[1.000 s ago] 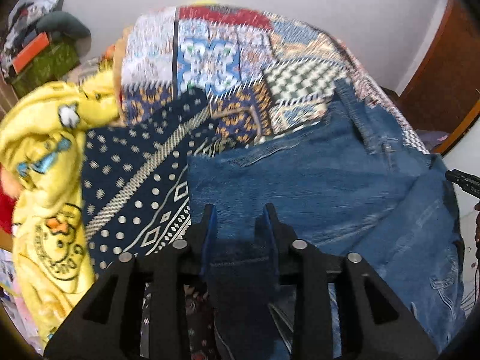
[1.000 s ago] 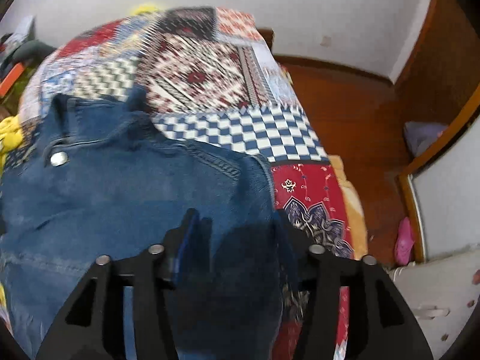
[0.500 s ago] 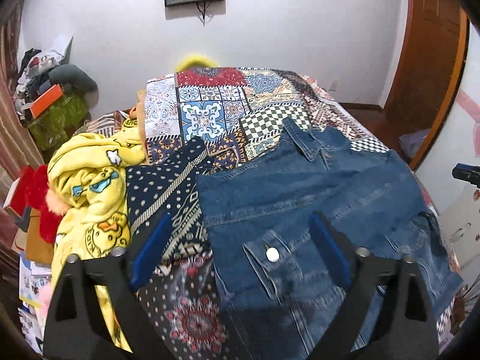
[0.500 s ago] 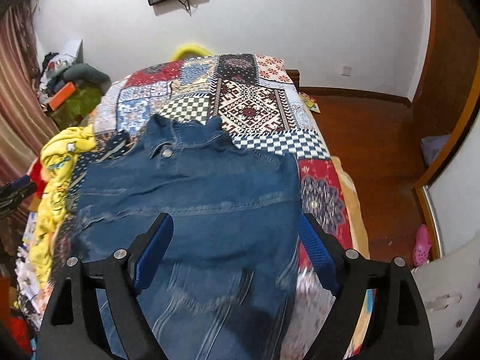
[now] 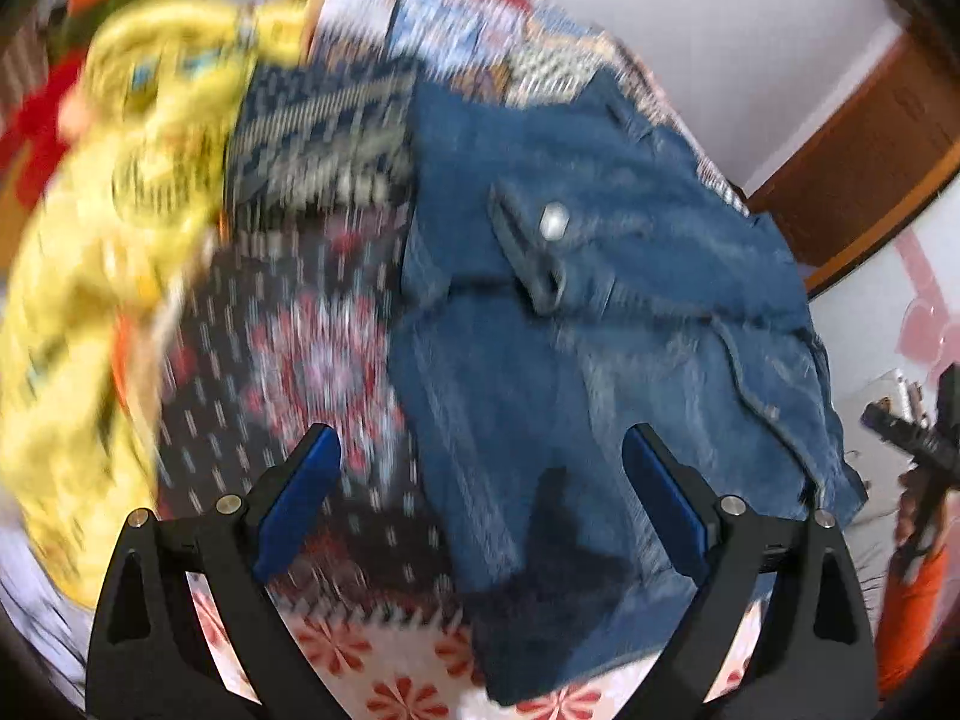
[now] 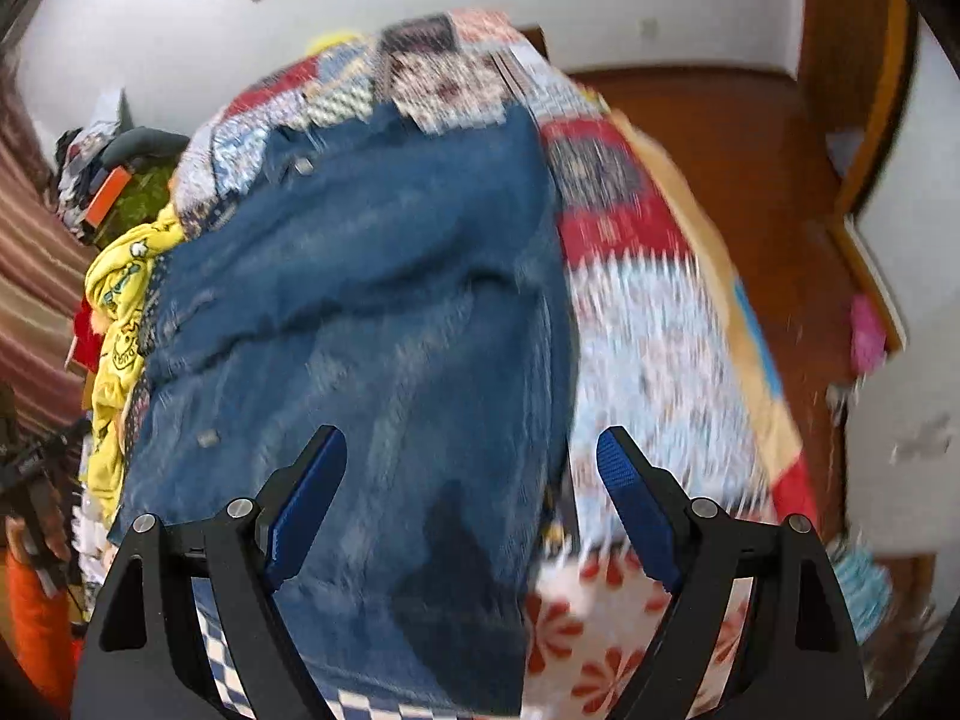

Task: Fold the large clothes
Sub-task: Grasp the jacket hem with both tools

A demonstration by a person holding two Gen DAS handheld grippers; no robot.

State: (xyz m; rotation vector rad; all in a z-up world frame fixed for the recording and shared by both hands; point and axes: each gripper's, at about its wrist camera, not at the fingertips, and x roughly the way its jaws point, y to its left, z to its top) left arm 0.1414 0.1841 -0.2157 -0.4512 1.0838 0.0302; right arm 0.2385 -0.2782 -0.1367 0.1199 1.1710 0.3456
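Observation:
A blue denim jacket (image 5: 600,324) lies spread on the patchwork bedspread (image 5: 312,360), collar toward the far wall, a metal button on its pocket flap. It also shows in the right wrist view (image 6: 384,324). My left gripper (image 5: 480,480) is open and empty, hovering above the jacket's near left edge. My right gripper (image 6: 471,474) is open and empty above the jacket's near right part. Both views are motion-blurred.
A yellow cartoon-print garment (image 5: 96,228) is heaped at the bed's left side and shows in the right wrist view (image 6: 117,312). Cluttered belongings (image 6: 102,180) sit at the far left. Wooden floor (image 6: 720,138) and a door frame lie right of the bed.
Both grippers let go of the denim and opened wide. They pulled back from the jacket, then dropped closer toward its near hem. The jacket now lies flat on the bed.

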